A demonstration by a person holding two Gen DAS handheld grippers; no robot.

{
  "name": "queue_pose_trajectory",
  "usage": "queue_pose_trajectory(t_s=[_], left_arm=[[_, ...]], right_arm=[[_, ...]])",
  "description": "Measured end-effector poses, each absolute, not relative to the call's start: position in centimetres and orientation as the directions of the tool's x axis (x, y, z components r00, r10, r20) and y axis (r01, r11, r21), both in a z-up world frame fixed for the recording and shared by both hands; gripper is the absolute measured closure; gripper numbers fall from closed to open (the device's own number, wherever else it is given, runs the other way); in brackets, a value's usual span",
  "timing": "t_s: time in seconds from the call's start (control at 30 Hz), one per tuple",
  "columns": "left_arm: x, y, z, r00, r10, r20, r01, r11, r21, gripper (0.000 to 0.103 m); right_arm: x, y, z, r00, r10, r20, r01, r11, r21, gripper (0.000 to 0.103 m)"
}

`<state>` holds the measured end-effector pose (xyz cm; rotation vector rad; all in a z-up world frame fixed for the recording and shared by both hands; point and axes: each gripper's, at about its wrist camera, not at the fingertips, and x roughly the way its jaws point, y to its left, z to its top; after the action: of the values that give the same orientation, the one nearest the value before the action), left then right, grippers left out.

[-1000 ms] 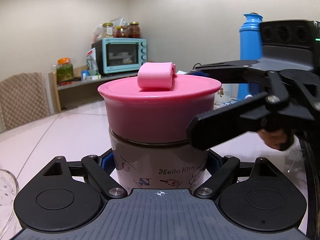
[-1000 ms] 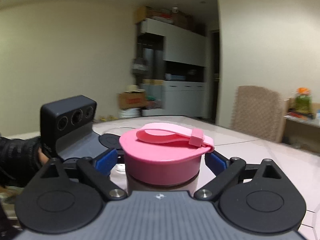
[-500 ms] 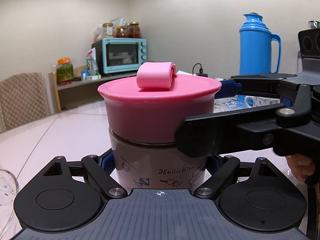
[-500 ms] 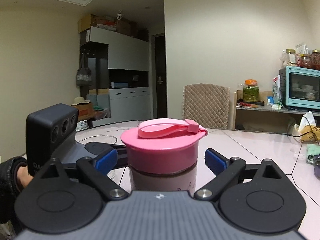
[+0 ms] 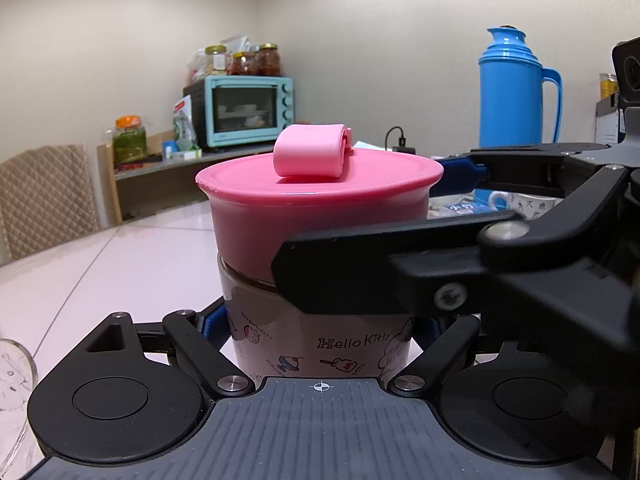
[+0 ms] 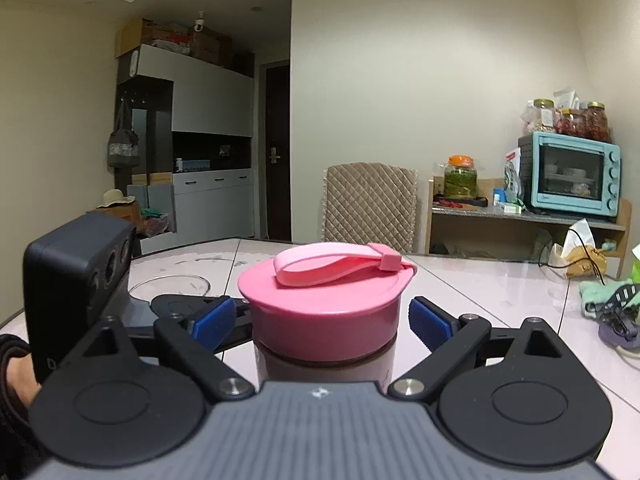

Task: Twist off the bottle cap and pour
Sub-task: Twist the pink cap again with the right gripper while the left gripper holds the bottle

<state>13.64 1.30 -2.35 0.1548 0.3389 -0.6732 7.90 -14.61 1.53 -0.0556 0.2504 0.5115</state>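
Jaws of the left gripper (image 5: pixel 320 332) clamp the printed bottle body (image 5: pixel 320 344) standing on the pale table (image 5: pixel 100 272), while the right gripper (image 6: pixel 324 320), closing, straddles the pink strap-topped screw cap (image 6: pixel 324 304) untouched, so an off-centre bite could slip when twisted.

Cream walls, a white bench (image 6: pixel 480 280) — a quilted chair (image 6: pixel 368 204), teal oven (image 6: pixel 572 174) on a shelf (image 6: pixel 520 216), grey cabinets (image 6: pixel 200 152) by a dark door (image 6: pixel 278 152).

My left gripper (image 5: pixel 320 336): black linkage arms, silver pivot screws, blue finger pads, ribbed grey deck with crosshair mark. My right gripper (image 6: pixel 320 316): same build. Dark knit sleeve (image 6: pixel 12 364) at frame's left edge.
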Motion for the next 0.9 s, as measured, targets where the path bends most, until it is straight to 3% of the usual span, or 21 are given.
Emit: queue_pose_trajectory(t_s=[0.17,0.33,0.53,0.9], left_arm=[[13.6,1.3,-2.4,0.730,-0.584,-0.356,0.634,0.773,0.032,0.013],[13.6,1.4,-2.4,0.730,-0.584,-0.355,0.634,0.773,0.031,0.013],[13.6,1.4,-2.4,0.730,-0.584,-0.355,0.634,0.773,0.031,0.013],[13.6,1.3,-2.4,0.730,-0.583,-0.356,0.633,0.773,0.032,0.013]], right_arm=[[8.0,-14.3,1.5,0.849,0.464,-0.255,-0.476,0.879,0.017,0.009],[8.0,-14.0,1.3,0.852,0.453,-0.262,-0.466,0.885,0.014,0.018],[8.2,-14.3,1.3,0.844,0.469,-0.260,-0.480,0.877,0.026,0.019],[11.1,-18.0,1.5,0.677,0.686,-0.265,-0.706,0.708,0.028,0.019]])
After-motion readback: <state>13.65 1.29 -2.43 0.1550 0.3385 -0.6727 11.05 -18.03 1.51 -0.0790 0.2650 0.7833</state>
